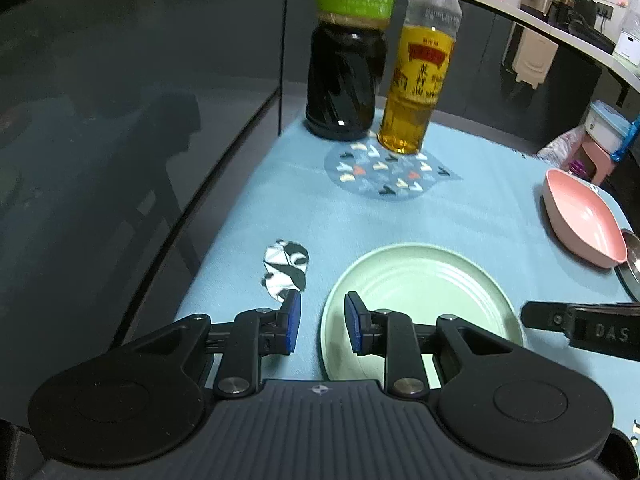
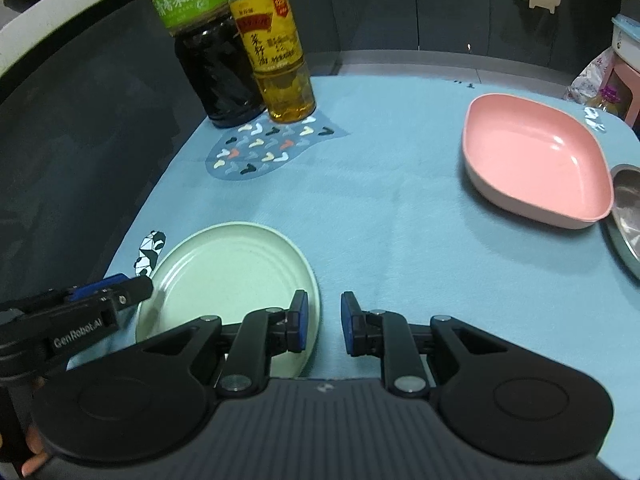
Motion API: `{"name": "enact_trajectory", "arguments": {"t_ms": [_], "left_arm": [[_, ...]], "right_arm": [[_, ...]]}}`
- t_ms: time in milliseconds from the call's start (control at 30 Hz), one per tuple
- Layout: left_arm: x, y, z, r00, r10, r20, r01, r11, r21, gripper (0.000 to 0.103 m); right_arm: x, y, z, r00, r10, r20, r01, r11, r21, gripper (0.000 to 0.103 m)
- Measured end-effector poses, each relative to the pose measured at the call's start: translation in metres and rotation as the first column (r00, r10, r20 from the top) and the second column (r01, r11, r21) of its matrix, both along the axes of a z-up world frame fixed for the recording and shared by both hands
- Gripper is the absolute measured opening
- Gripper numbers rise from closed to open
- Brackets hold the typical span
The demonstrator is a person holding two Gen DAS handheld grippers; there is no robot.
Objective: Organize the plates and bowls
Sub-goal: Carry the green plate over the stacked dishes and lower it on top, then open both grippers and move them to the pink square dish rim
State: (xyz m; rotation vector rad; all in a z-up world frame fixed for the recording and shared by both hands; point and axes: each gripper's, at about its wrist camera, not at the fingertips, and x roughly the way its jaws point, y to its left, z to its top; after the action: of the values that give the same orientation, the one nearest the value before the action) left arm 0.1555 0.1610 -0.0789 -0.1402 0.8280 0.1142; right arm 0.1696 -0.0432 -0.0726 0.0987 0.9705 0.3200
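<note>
A pale green round plate point(image 1: 424, 280) point(image 2: 232, 264) lies flat on the blue tablecloth point(image 2: 400, 220) near its front left corner. My left gripper point(image 1: 323, 322) straddles the plate's left rim, one pad outside over the cloth and one over the plate; a gap shows on both sides, so it is open. It also shows from the side in the right wrist view point(image 2: 132, 290). My right gripper point(image 2: 324, 320) straddles the plate's right rim the same way, open, pads clear of it; one of its fingers point(image 1: 580, 328) shows in the left wrist view. A pink square bowl point(image 2: 536, 160) point(image 1: 584, 216) sits at the right.
A dark vinegar bottle point(image 2: 216, 68) and a yellow oil bottle point(image 2: 280, 64) stand at the back left on a patterned patch. A metal dish point(image 2: 628, 208) touches the pink bowl's right side. The table edge runs close on the left, with dark glass beyond it.
</note>
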Motion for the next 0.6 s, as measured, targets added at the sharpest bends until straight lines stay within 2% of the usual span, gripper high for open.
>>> {"name": "enact_trajectory", "arguments": {"t_ms": [400, 600], "left_arm": [[-0.002, -0.054, 0.029, 0.994, -0.103, 0.043, 0.100, 0.993, 0.058, 0.023], [0.002, -0.089, 0.033, 0.985, -0.169, 0.032, 0.165, 0.982, 0.088, 0.023]], "right_arm": [[-0.017, -0.047, 0.020, 0.994, -0.101, 0.036, 0.100, 0.994, 0.038, 0.017], [-0.023, -0.088, 0.025, 0.982, -0.179, 0.059, 0.175, 0.982, 0.065, 0.021]]}}
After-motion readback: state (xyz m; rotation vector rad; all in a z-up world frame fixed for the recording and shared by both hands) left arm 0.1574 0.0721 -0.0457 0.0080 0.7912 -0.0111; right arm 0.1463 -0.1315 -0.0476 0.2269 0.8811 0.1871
